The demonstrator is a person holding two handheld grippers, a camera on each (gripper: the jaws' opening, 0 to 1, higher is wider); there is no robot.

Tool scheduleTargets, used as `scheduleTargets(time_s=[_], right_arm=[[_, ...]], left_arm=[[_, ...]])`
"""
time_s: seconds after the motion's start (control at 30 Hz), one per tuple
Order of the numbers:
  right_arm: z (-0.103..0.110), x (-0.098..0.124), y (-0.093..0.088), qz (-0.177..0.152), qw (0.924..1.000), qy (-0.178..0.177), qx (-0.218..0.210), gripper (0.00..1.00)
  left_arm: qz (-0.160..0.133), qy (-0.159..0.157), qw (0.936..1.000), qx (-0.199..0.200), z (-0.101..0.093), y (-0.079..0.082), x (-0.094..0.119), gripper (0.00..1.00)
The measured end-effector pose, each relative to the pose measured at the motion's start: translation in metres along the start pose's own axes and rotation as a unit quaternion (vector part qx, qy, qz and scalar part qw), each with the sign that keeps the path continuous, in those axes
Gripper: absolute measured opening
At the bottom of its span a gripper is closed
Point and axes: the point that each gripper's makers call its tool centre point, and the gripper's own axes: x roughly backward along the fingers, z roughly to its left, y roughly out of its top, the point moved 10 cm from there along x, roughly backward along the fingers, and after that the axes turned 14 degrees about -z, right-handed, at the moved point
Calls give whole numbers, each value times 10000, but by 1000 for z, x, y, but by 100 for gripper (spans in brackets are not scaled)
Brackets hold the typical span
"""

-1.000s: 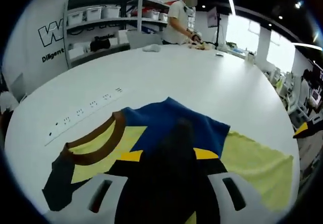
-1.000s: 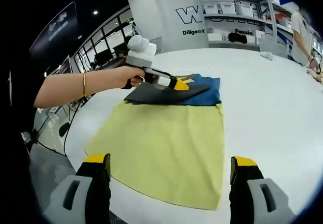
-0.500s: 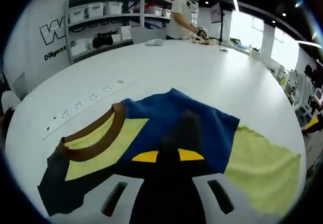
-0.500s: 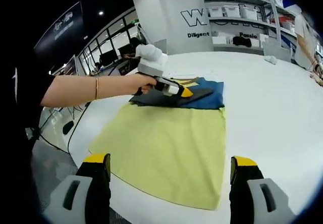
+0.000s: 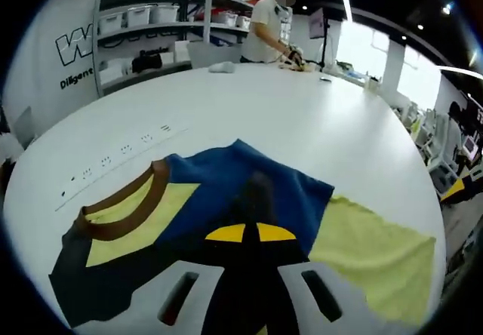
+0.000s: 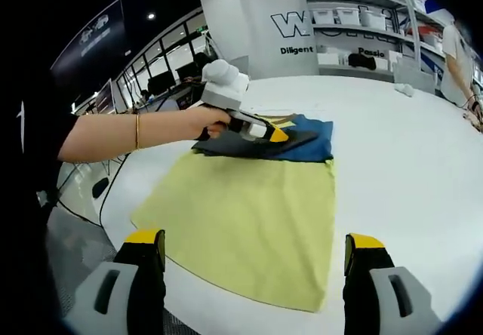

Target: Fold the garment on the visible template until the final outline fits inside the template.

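Note:
The garment (image 5: pixel 226 180) is a blue and dark shirt with a brown collar (image 5: pixel 121 208). It lies folded on the far end of the yellow template (image 6: pixel 249 214). My left gripper (image 5: pixel 250 233) has its yellow-tipped jaws together, shut on a dark flap of the garment that runs between them. In the right gripper view, a bare arm holds the left gripper (image 6: pixel 273 133) over the garment (image 6: pixel 306 140). My right gripper (image 6: pixel 253 250) stands open, jaws wide apart, with nothing between them, above the template's near edge.
The template lies on a large white table (image 6: pixel 407 169) whose edge curves at the left. Small marks (image 5: pixel 124 150) run in a row on the table beside the collar. A person (image 5: pixel 264 29) works at the table's far end, near shelves (image 5: pixel 151 26) holding boxes.
The left gripper's jaws have come together from open to shut on the dark flap of the garment. The right gripper has stayed open in place.

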Motion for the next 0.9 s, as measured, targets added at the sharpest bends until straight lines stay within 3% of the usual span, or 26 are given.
scheduleTargets(time_s=[0.17,0.33,0.47,0.67,0.9], right_arm=[[1,-1,0,42,10000,17,24,99],[1,-1,-1,45,10000,3,18,99],[-1,0,-1,35,10000,-26,-16,99],[-2,0,-4,95,9999,-46,-24,99],[-4,0,-5,102,9999,-53,-46,99]], left_arm=[[-66,-350,9994,42,-22,-2,0,7],[-67,-573,9983,-105,-34,-2,-5,7],[-31,-715,9974,52,-38,-6,-9,7],[21,-791,9969,33,-45,-15,-13,7],[-59,-808,9966,144,-47,-13,-15,7]])
